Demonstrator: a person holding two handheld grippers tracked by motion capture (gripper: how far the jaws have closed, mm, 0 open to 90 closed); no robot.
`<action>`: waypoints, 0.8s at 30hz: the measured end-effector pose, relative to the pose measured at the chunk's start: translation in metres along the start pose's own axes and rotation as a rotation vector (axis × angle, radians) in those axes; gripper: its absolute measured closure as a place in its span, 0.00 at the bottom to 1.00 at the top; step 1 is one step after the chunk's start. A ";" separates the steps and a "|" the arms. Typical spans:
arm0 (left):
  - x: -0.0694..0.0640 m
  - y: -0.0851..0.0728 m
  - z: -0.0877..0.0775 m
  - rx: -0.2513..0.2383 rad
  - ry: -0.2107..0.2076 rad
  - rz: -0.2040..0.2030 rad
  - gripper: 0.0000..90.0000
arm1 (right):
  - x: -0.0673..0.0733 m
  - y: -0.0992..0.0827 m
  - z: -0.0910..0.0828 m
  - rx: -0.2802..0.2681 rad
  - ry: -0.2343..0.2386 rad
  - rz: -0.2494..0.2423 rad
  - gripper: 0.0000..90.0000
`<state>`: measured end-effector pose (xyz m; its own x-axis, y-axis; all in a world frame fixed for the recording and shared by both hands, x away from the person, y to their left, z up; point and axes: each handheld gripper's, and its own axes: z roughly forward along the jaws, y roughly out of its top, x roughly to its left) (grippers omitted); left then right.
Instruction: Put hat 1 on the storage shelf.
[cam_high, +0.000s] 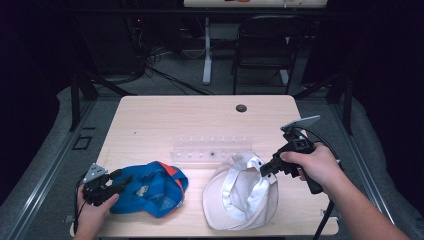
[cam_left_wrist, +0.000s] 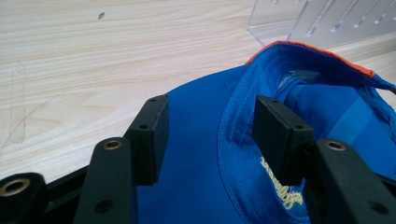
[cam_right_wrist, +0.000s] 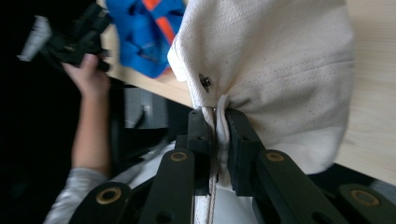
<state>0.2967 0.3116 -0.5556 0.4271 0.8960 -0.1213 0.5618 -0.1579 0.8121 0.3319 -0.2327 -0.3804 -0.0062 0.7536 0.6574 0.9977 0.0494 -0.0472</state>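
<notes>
The high view looks forward and down over the whole worktop (cam_high: 150, 125). Each gripper view rides close behind its own jaws; both also catch the blue cap (cam_left_wrist: 196, 186).

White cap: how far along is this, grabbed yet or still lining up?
Done: the right gripper is shut on the white cap's edge, by the metal snap. In hand: the left gripper straddles the blue cap's rim, jaws open, pads not pressing. Left: closing on the blue cap, and whatever follows; both caps rest on the table, the clear rack behind them.
</notes>
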 end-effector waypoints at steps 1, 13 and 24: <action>0.000 0.000 0.000 0.000 0.000 0.000 0.52 | 0.000 0.000 0.000 0.002 0.023 0.003 0.91; -0.001 0.000 0.000 -0.001 0.001 0.003 0.52 | 0.008 -0.003 -0.010 -0.058 0.179 -0.013 0.91; -0.002 0.001 -0.001 0.005 -0.006 0.009 0.52 | 0.018 0.002 -0.031 -0.117 0.248 -0.038 0.91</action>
<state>0.2956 0.3096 -0.5537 0.4361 0.8922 -0.1172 0.5613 -0.1679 0.8104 0.3360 -0.2394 -0.3460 -0.0411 0.5685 0.8217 0.9982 -0.0123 0.0585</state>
